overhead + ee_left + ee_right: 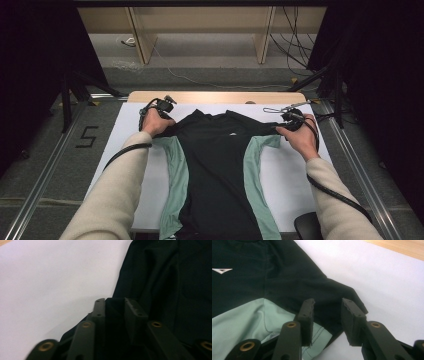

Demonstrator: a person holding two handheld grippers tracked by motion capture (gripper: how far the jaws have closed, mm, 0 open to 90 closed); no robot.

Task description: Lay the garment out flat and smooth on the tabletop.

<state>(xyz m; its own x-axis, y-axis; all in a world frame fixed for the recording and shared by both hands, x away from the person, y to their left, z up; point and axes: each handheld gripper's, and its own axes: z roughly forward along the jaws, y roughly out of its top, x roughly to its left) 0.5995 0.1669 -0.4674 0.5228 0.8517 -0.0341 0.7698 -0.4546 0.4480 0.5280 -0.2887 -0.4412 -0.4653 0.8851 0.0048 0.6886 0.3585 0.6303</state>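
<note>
While the black shirt [215,165] lies flat on the white sheet [292,180] that covers the table [215,96], its collar toward the far edge and its hem running off the near edge, I have one gripper at each of its shoulders. Mint-green panels run down both sides of the shirt, left and right of the black middle. My left gripper [159,111] sits at the far left corner of the shirt, where the left sleeve folds in; in the left gripper view my left gripper's [114,305] jaws stand close together over the black cloth, with dark fabric in the narrow gap between them, but I cannot tell whether the pads actually press on it. My right gripper [289,120] is at the far right shoulder. In the right gripper view my right gripper's [327,311] jaws are spread apart, straddling the end of the short black sleeve [342,297] where it lies over the green panel [242,317]; the cloth lies between the pads without being squeezed. A small white logo [221,270] shows on the chest, left of the jaws in that view. My hands rest on the shirt's upper corners, well apart from each other.
</note>
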